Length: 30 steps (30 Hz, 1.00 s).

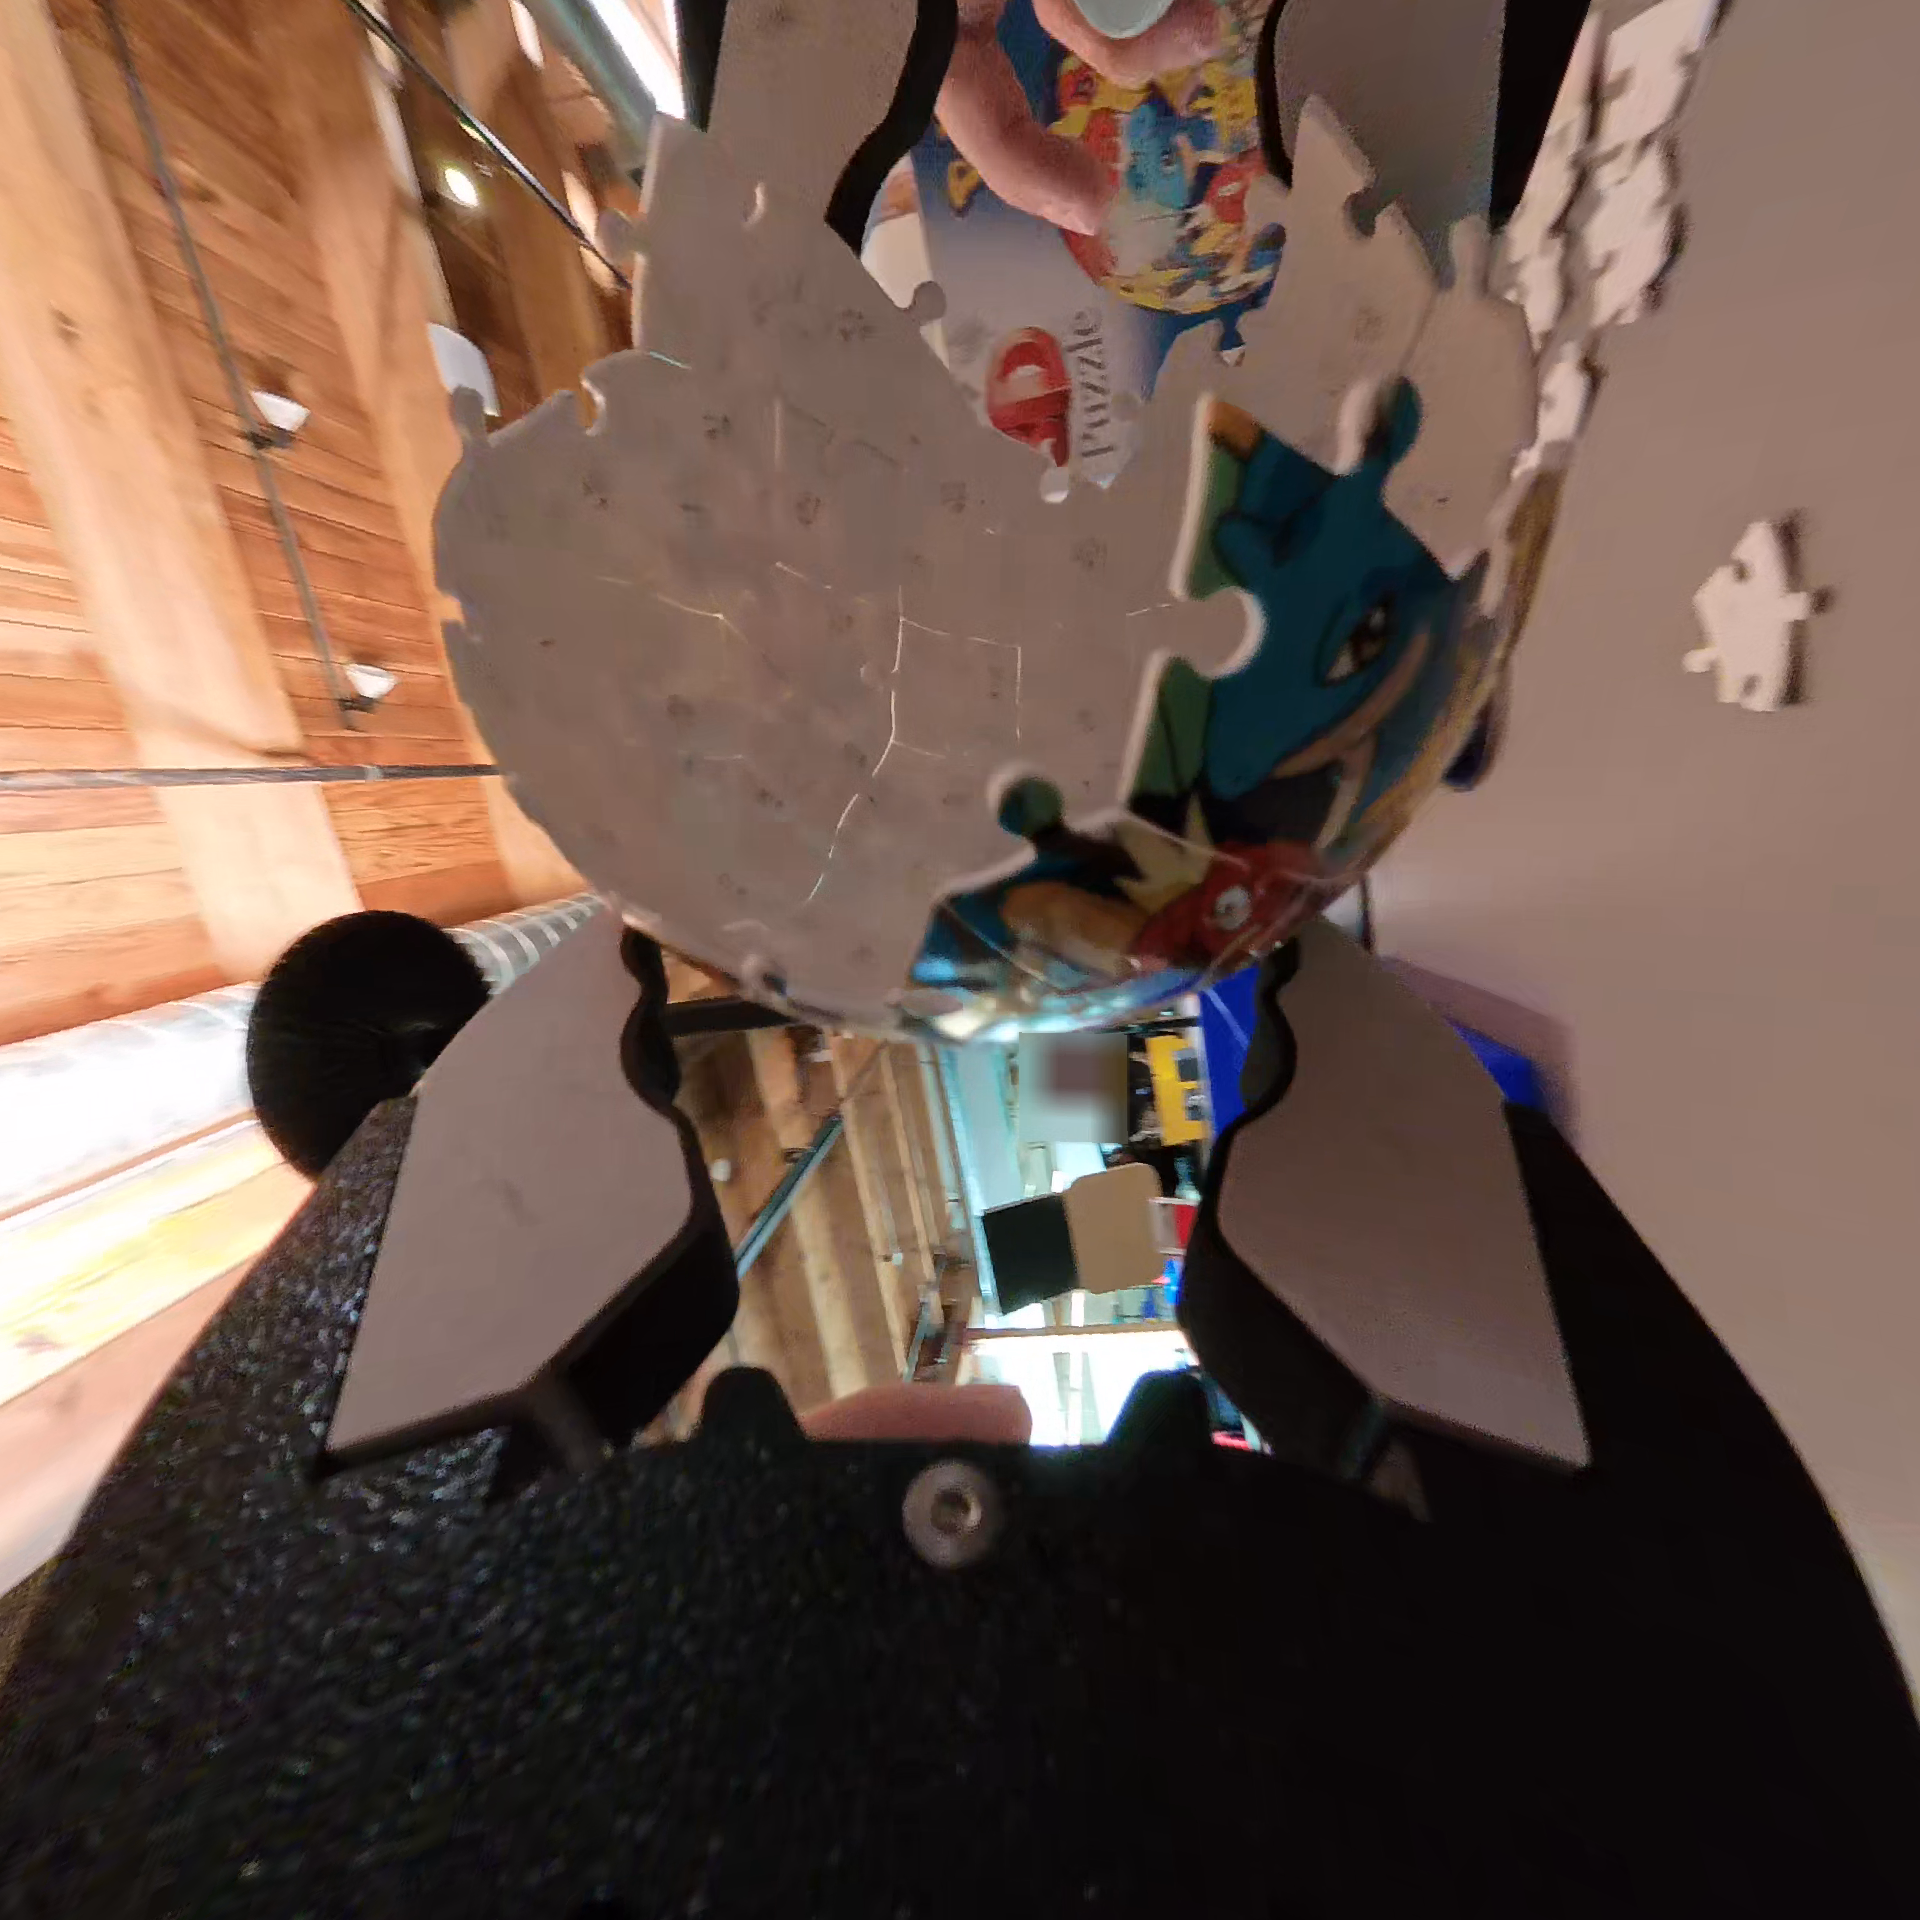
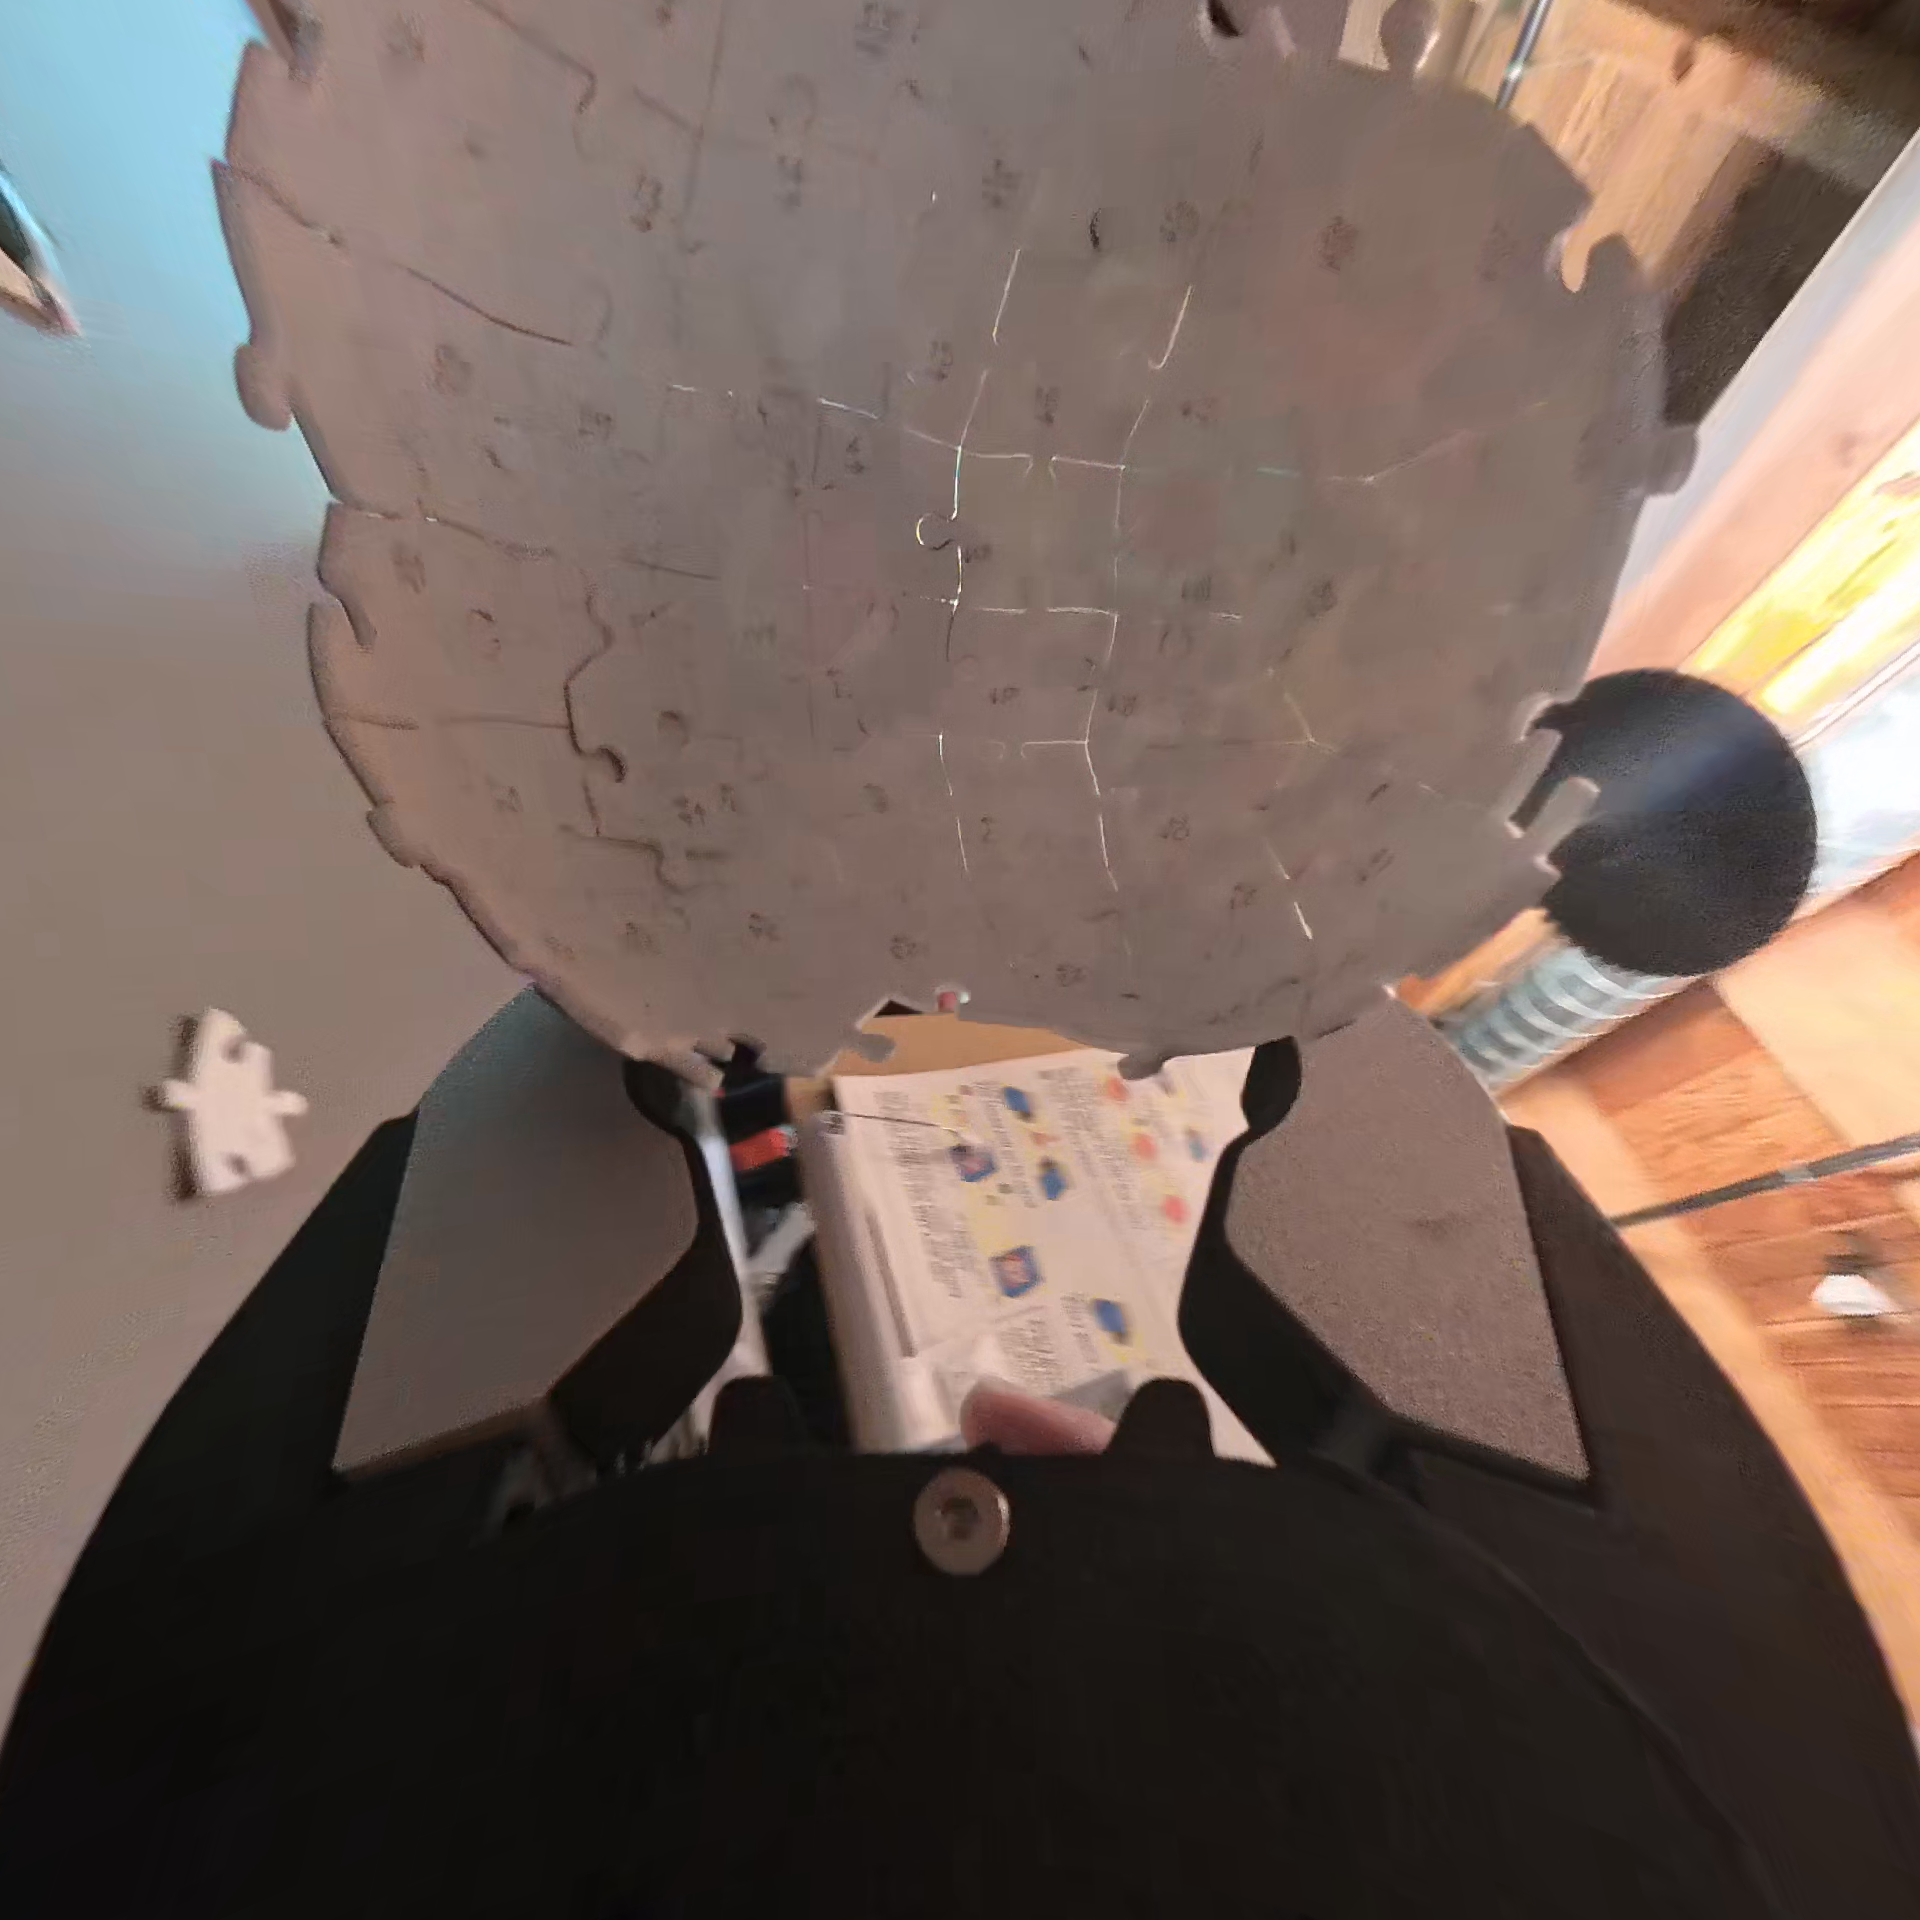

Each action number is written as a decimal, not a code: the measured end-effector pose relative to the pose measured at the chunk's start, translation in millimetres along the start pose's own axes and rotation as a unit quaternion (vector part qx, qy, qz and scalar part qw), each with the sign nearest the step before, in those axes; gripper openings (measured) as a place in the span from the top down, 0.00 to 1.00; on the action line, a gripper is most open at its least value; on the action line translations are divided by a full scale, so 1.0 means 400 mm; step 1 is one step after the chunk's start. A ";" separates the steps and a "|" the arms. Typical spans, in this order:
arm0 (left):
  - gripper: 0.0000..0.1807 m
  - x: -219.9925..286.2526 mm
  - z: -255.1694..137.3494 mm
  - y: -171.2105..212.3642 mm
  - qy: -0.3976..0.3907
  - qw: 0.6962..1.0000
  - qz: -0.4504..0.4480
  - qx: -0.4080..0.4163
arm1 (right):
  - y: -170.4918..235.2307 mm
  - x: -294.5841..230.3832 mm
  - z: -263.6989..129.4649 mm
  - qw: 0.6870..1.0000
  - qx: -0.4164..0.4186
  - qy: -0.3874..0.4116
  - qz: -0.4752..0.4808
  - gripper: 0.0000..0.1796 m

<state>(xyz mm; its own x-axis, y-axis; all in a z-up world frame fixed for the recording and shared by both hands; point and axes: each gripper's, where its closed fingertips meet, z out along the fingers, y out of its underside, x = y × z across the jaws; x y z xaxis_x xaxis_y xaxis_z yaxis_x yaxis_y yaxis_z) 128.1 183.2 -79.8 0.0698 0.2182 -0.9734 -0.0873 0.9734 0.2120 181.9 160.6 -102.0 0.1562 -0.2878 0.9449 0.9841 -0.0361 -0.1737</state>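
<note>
Between the left gripper's [image 1: 961, 997] parted fingers sits the rim of a half-built puzzle ball [image 1: 790, 665], a curved shell of interlocked pieces, grey inside and brightly printed outside, and it touches both fingertips without looking truly pinched. Over on the right wrist view, the right gripper [image 2: 961, 1049] is just as wide, its fingers meeting the jagged lower edge of the same shell [image 2: 935, 540], grey inner face filling the frame, light leaking through the seams. Whether either pair is pressing or merely cradling, I can't tell. This thing looks light and thin, stiff piece by piece but fragile at the joints, so my call is support from the solid, fully locked middle band, not the loose tabbed edge, and gentle pressure only. Moving outward: a single white puzzle piece [image 1: 1751, 629] lies alone on the pale tabletop [image 1: 1766, 935], more loose pieces [image 1: 1590, 208] clustered near the top, the puzzle box [image 1: 1091, 260] with its colourful artwork beyond the shell, a printed leaflet [image 2: 1049, 1195] below the right fingers, and a black fuzzy ball [image 2: 1704, 821] off to the side.
</note>
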 end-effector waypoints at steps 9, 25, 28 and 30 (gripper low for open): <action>0.36 -0.072 0.033 -0.015 -0.075 0.995 0.071 0.001 | 0.002 0.100 -0.015 0.989 -0.009 0.058 -0.139 0.42; 0.36 -0.112 0.048 -0.030 -0.088 0.982 0.166 0.004 | 0.022 0.129 -0.020 0.983 -0.020 0.083 -0.160 0.44; 0.36 -0.116 0.053 -0.031 -0.090 0.983 0.160 0.005 | 0.026 0.139 -0.021 0.983 -0.022 0.083 -0.164 0.44; 0.36 -0.110 0.061 -0.026 -0.082 0.984 0.155 0.003 | 0.031 0.132 -0.020 0.984 -0.023 0.075 -0.159 0.44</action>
<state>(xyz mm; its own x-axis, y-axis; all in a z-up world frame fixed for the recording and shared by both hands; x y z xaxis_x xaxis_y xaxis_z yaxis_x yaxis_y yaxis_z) 150.0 165.2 -37.1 0.1997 0.5136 -0.8345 -0.1233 0.8580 0.4986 201.8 137.2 -56.7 -0.1772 -0.3929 0.9024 0.9758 -0.1899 0.1089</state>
